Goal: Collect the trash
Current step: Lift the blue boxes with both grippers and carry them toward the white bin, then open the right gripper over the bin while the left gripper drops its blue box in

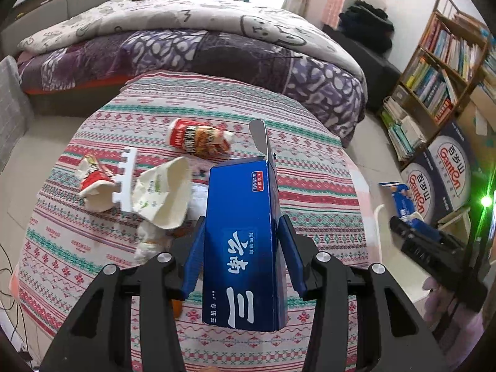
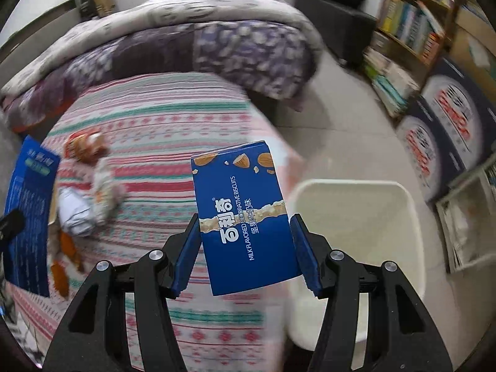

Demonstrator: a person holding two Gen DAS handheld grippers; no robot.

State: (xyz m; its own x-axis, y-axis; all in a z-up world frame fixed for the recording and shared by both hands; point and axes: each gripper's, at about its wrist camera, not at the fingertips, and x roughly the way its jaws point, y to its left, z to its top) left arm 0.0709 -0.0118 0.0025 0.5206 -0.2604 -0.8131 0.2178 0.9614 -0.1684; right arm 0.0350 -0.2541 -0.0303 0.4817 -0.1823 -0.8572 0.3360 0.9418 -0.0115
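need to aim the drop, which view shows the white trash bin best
The right wrist view: the white bin shows its open mouth and rim, on the floor beside the table, just right of the held biscuit box. The left wrist view shows only a thin curved sliver of its rim.

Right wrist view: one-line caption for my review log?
Right tongs grip a blue biscuit box beside the white bin.
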